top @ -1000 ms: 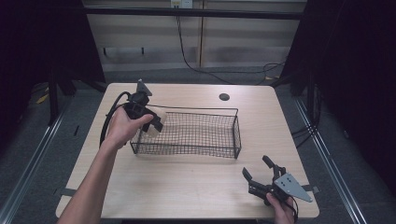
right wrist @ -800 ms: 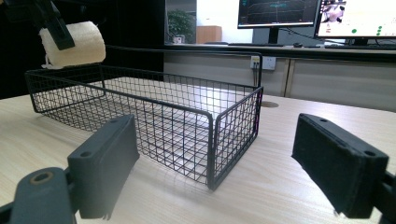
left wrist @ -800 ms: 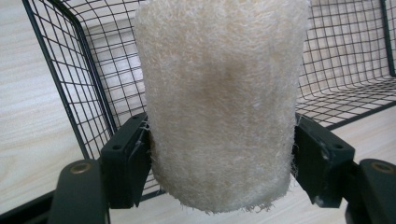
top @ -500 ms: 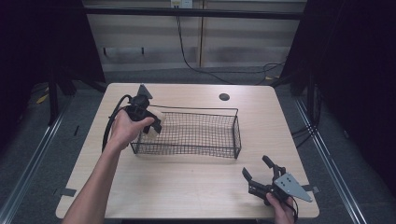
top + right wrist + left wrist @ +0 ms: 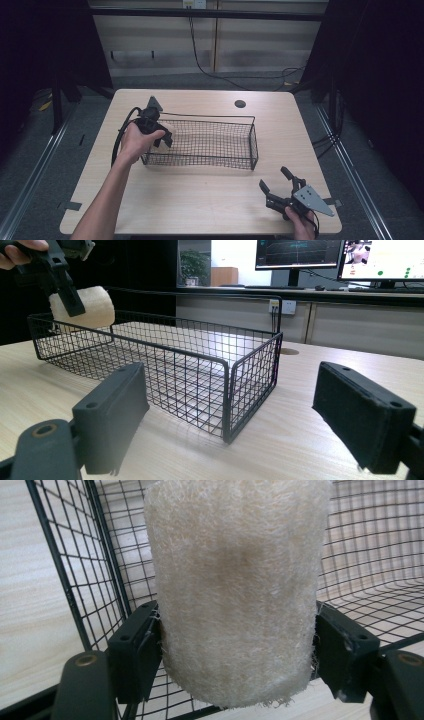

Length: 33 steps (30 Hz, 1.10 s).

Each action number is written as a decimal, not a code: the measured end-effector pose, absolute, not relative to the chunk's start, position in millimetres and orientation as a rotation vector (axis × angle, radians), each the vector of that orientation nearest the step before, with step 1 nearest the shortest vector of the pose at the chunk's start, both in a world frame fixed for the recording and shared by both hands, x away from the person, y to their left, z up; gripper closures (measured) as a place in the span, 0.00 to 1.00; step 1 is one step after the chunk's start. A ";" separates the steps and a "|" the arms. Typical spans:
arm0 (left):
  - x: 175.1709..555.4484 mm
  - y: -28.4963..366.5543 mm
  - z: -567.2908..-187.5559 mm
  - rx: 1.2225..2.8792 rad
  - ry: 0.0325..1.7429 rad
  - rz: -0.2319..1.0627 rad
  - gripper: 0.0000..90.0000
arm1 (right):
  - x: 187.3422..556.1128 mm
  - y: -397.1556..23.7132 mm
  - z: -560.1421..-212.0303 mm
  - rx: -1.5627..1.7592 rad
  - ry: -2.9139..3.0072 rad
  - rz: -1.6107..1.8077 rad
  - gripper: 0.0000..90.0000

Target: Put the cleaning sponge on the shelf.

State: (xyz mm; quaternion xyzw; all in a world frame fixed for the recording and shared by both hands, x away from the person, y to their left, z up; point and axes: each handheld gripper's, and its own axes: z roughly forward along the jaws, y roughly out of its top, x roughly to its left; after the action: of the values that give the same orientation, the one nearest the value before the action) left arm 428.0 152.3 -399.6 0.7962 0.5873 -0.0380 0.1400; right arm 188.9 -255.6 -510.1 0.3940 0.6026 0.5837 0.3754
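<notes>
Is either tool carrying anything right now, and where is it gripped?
The left tool holds a cream fibrous sponge roll, clamped across its lower sides, at the left end of the wire basket. The right tool is open and holds nothing.

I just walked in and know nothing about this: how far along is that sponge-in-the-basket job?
Done: the left gripper has picked up the pale fibrous sponge, both jaws pressing its sides. In hand: it holds the sponge at the left end of the wire basket, at rim height. Left: releasing it inside, probably. The right gripper rests open on the table, apart from the basket.
</notes>
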 end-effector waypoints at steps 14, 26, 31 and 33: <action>426.7 146.4 -413.4 2.326 1.708 -0.137 0.31 | 188.9 -255.6 -510.0 1.008 1.542 1.495 0.15; 427.4 145.8 -422.2 2.336 1.742 -0.144 0.31 | 189.0 -255.6 -510.0 1.007 1.543 1.494 0.15; 427.6 144.0 -424.7 2.347 1.756 -0.153 0.31 | 189.0 -255.5 -510.1 1.008 1.542 1.495 0.15; 427.8 143.5 -425.6 2.355 1.757 -0.153 0.31 | 188.8 -255.4 -510.0 1.009 1.542 1.495 0.15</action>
State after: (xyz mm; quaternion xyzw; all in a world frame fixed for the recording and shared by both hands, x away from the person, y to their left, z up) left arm 427.8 143.5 -425.6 0.7965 0.5942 -0.0516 0.0995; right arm 188.8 -255.4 -510.0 0.3943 0.6023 0.5841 0.3748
